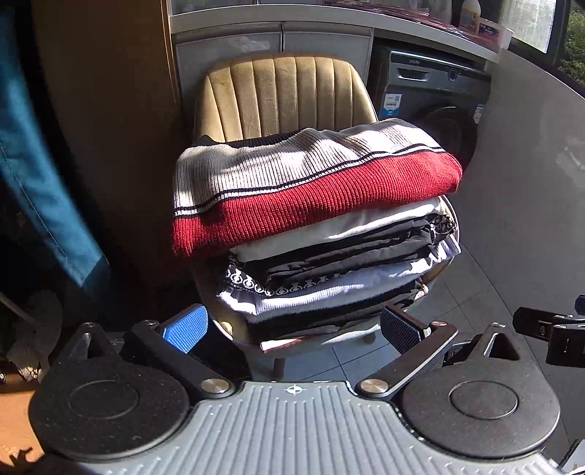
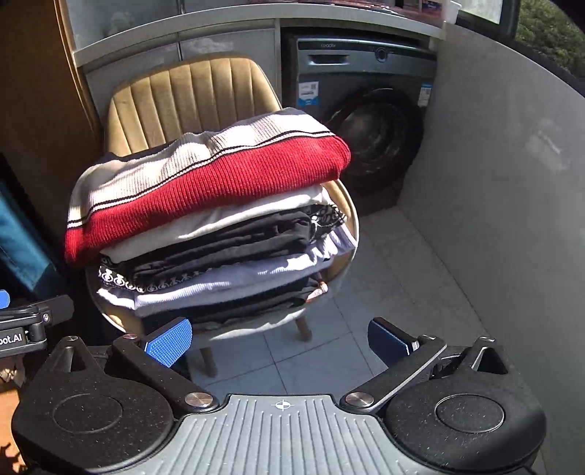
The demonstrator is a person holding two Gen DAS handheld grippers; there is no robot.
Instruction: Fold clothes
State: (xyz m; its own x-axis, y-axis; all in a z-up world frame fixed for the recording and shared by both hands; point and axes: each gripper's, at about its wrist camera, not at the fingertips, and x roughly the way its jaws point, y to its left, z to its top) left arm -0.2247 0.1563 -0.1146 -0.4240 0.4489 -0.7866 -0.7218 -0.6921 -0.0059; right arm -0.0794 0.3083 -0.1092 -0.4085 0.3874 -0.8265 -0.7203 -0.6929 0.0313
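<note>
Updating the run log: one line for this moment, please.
stack folded on chair | sweater on top | left gripper, right gripper open, empty

- Chair (image 1: 285, 91) stands ahead of both pairs of fingers, seat facing them, backrest on the far side.
- Stack of folded clothes (image 1: 329, 263) lies on the chair seat; sweater (image 1: 310, 182) on top, its edges overhanging the layers below.
- From the left fingers (image 1: 186, 327), the stack is straight ahead, between and beyond the fingertips; from the right fingers (image 2: 170, 341), it sits ahead and to the left.
- Washing machine (image 2: 365, 109) behind the chair, to its right, under a counter (image 2: 256, 25).
- Cabinet doors (image 2: 164, 54) behind the backrest.
- Wall panel (image 2: 493, 164) on the right.
- Floor tiles (image 2: 384, 263) under the chair.
</note>
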